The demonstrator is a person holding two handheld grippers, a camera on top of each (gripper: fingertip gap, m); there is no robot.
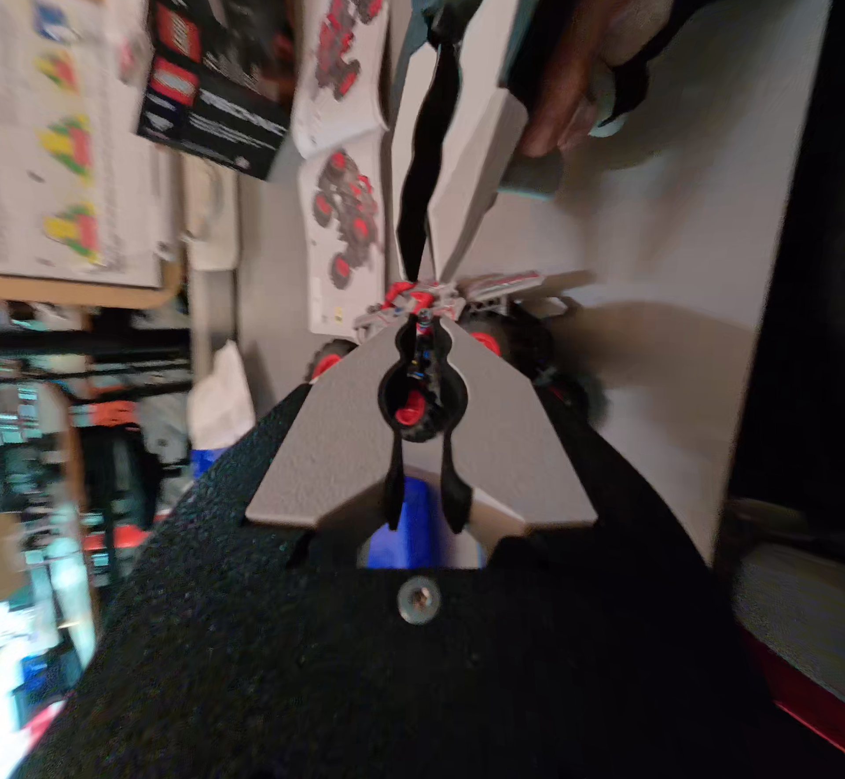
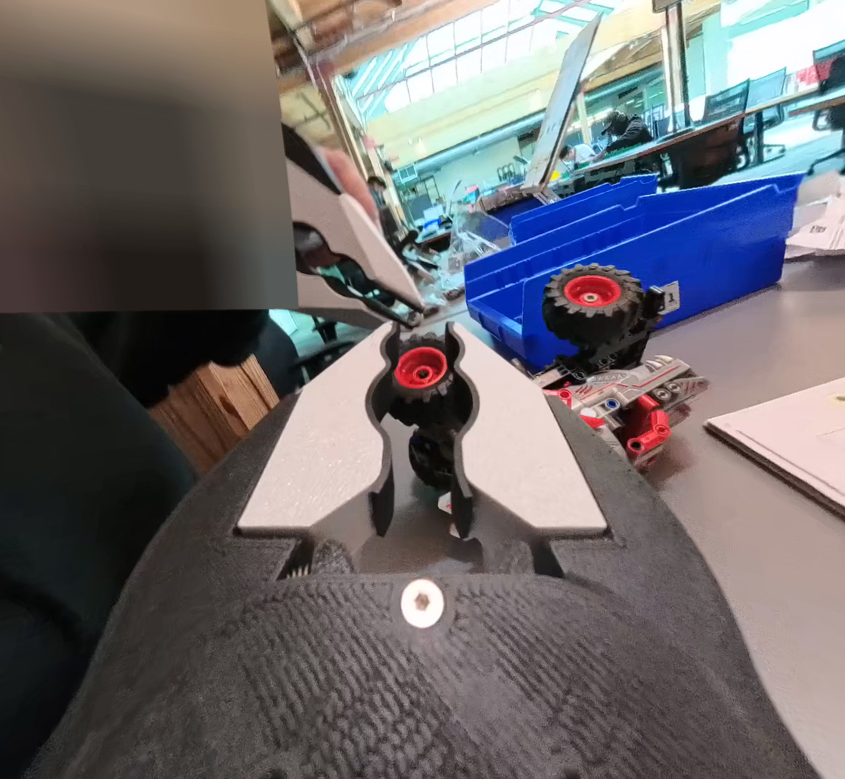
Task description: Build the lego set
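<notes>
The lego truck [image 2: 640, 379], silver, red and black with red-hubbed wheels, lies on its side on the grey table [image 2: 731, 574]. My right gripper [image 2: 421, 328] has its jaws close around one wheel [image 2: 420, 370] at the truck's near end. My left gripper [image 1: 426, 322] is nearly shut on a black part of the truck [image 1: 498, 283] between its tips. The right gripper [image 1: 414, 276] comes in from above, tips meeting on the truck's red and grey top. In the right wrist view the left gripper [image 2: 411, 317] reaches in from the upper left, tip to tip with mine.
Two blue bins [image 2: 640, 244] stand just behind the truck. The open instruction booklet [image 1: 343, 70] and the black set box [image 1: 215, 48] lie beyond it; the booklet's corner [image 2: 777, 437] is at right. A hand [image 1: 594, 48] holds the right gripper. A wooden post [image 2: 215, 400] is at left. My left and right fingertips are right by each other.
</notes>
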